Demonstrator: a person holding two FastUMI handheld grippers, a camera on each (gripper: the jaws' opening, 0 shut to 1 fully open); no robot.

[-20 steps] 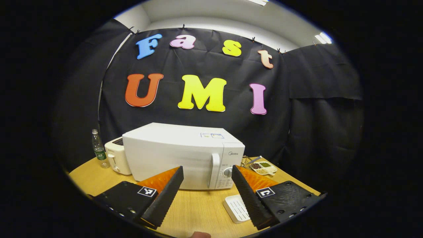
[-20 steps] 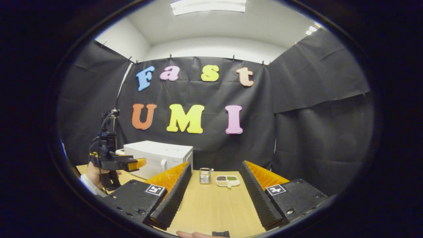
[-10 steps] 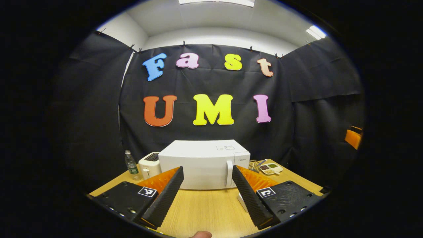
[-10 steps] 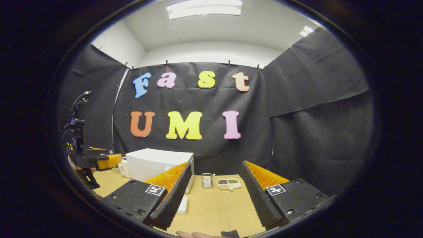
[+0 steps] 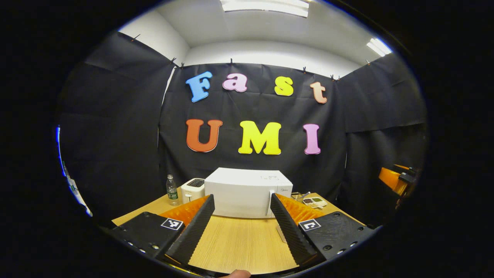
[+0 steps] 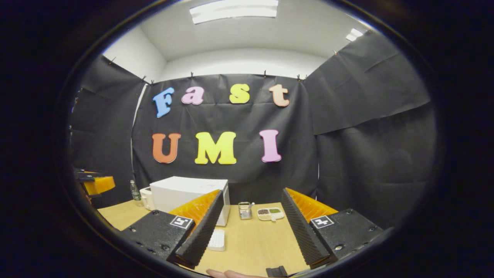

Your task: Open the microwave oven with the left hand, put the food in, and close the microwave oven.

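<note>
The microwave [image 5: 247,193] stands at the back of the wooden bench [image 5: 239,243], against the black cloth wall; its door is shut, with the handle [image 5: 271,200] upright at the right of the front. To its left sit a toaster [image 5: 192,189] and then a plastic bottle [image 5: 171,190]; to its right lies a divided dish of food [image 5: 314,201], with a wire basket [image 6: 244,210] just beside it. A white ridged tray [image 6: 217,240] lies on the bench in front of the microwave, near its right corner. The left gripper [image 5: 241,227] hangs above the near edge of the bench, facing the microwave and well apart from it; its jaws are spread wide and hold nothing. The right gripper [image 6: 252,231] hangs further right, aimed towards the dish; its jaws also stand wide apart and empty.
</note>
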